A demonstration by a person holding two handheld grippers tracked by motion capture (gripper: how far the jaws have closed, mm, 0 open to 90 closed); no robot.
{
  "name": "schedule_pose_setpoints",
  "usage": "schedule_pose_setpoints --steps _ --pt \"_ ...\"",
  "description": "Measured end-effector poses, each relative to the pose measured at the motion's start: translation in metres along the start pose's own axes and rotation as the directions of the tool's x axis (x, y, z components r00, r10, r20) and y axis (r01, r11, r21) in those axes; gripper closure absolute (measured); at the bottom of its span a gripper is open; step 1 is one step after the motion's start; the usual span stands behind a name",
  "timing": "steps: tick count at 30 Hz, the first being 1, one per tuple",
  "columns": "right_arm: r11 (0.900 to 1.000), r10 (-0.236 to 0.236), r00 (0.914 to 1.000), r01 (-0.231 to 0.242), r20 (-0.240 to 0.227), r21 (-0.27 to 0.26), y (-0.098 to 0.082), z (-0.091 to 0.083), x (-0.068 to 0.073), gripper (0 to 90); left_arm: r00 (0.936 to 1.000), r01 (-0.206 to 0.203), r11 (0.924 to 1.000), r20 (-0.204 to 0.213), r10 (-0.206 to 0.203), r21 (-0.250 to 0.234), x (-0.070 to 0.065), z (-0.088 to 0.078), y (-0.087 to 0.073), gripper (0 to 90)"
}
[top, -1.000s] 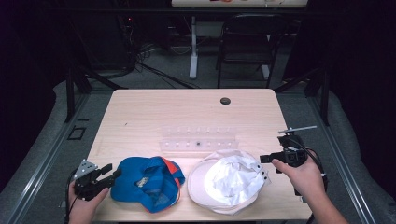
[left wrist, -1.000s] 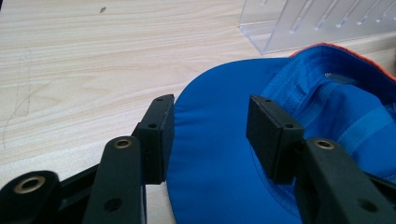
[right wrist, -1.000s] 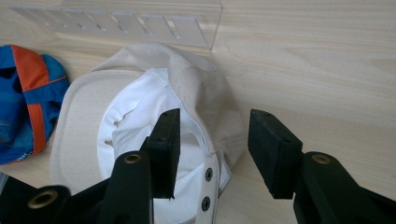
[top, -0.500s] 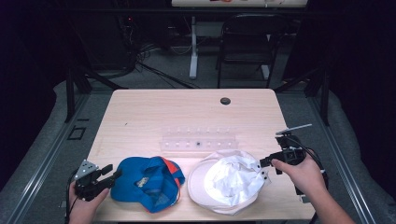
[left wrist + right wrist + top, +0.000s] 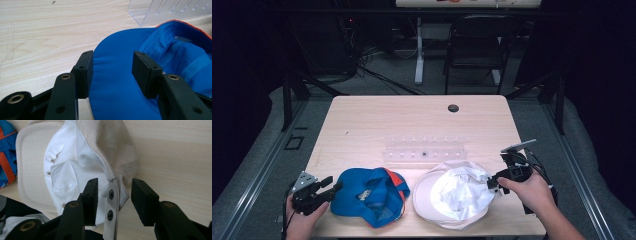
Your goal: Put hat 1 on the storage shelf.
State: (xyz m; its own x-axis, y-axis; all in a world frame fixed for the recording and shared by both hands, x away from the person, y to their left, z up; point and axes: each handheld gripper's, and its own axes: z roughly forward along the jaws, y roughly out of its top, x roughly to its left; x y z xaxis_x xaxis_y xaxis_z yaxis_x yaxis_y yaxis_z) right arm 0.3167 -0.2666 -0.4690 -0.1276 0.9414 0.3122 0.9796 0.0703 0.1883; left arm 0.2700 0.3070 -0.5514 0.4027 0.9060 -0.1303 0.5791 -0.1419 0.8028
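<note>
Two caps lie upside down along the table's near edge: the blue cap left of the white cap. Behind them stands one clear rack, with bare wood beyond. The left gripper straddles the blue brim, jaws wide. The right gripper, just been closing, brackets the white cap's snap strap without pressing.
</note>
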Motion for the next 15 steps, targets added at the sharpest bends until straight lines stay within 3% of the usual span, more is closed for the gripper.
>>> schedule_pose_setpoints --steps 5,8,15 --pt "0.999 0.028 0.9992 -0.027 -0.028 0.028 -0.0003 0.0078 0.0004 64.0 1.0 -0.002 1.0 -0.001 0.002 0.0 -0.0001 -0.0002 0.0 52.2" --pt "0.999 0.026 0.9997 -0.026 0.003 0.043 -0.0004 0.0105 0.0008 75.4 1.0 -0.002 1.0 -0.001 0.002 0.002 0.0001 -0.0001 -0.0001 52.2" --pt "0.999 0.021 0.9996 -0.021 0.017 0.049 -0.0004 0.0084 0.0043 81.5 1.0 -0.001 1.0 -0.001 0.001 0.003 0.0002 0.0 -0.0003 52.2"
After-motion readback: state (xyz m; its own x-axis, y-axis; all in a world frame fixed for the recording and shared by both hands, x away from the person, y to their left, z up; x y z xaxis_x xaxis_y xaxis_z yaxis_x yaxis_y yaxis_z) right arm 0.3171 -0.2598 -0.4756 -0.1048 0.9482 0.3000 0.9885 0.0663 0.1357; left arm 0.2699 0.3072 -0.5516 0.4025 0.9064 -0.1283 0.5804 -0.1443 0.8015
